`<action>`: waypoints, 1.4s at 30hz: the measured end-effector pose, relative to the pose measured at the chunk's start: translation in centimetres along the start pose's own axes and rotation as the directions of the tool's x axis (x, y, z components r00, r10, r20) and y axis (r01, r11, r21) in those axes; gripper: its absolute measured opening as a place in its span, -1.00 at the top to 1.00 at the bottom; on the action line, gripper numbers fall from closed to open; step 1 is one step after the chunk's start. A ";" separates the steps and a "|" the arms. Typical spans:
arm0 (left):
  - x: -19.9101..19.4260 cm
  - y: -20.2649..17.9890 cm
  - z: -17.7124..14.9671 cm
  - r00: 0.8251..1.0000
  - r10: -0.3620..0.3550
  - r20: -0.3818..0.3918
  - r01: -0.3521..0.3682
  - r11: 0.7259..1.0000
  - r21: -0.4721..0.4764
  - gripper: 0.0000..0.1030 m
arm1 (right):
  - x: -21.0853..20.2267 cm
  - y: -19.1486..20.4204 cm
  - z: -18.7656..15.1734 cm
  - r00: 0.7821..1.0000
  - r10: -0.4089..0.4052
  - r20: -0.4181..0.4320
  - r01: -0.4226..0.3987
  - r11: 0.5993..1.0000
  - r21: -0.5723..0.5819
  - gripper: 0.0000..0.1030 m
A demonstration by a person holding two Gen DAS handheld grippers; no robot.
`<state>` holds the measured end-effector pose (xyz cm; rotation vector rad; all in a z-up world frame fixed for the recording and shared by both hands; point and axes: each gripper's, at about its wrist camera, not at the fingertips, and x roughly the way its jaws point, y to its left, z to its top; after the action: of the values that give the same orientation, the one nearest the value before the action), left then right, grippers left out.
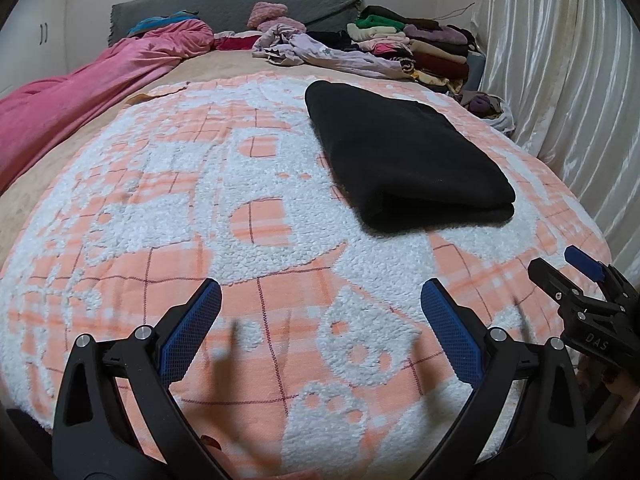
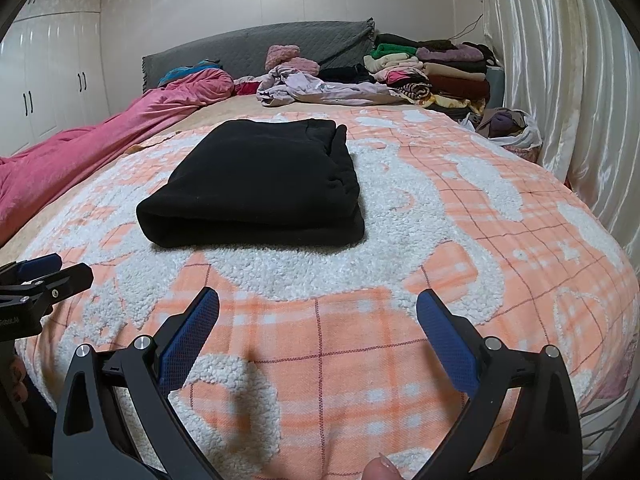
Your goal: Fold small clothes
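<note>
A black garment (image 1: 404, 156) (image 2: 260, 184) lies folded into a thick rectangle on the orange-and-white fleece blanket (image 1: 248, 240) (image 2: 420, 216). My left gripper (image 1: 320, 292) hovers open over the blanket, short of the garment and to its left, with nothing between its blue pads. My right gripper (image 2: 318, 300) is open too, empty, just in front of the garment's near edge. In the left wrist view the right gripper (image 1: 560, 268) shows at the right edge. The left gripper (image 2: 48, 268) pokes in at the left edge of the right wrist view.
A pink quilt (image 1: 80, 92) (image 2: 100, 140) runs along the bed's left side. Loose lilac clothes (image 1: 320, 50) (image 2: 320, 88) and a stack of folded clothes (image 1: 424, 44) (image 2: 444, 72) sit by the grey headboard (image 2: 260, 46). A bag of clothes (image 2: 508, 126) and a curtain (image 2: 568, 80) stand on the right.
</note>
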<state>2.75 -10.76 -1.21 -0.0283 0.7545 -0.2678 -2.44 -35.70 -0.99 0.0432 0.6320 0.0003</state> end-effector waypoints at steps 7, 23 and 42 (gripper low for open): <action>0.0 0.1 0.0 1.000 0.003 -0.007 -0.003 1.000 -0.002 -0.82 | 0.2 -0.1 -0.1 1.000 0.002 -0.007 -0.002 1.000 -0.001 -0.91; 0.1 0.2 -0.1 1.000 0.013 -0.010 -0.014 1.000 -0.004 -0.82 | 0.1 0.0 -0.2 1.000 0.002 -0.010 -0.002 1.000 -0.001 -0.91; 0.1 0.3 -0.3 1.000 0.014 -0.019 -0.014 1.000 -0.007 -0.82 | 0.2 -0.1 -0.4 1.000 -0.005 -0.012 0.005 1.000 0.006 -0.91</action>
<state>2.72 -10.49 -1.51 -0.0269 0.7738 -0.2520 -2.53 -35.74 -1.45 0.0470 0.6444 -0.0064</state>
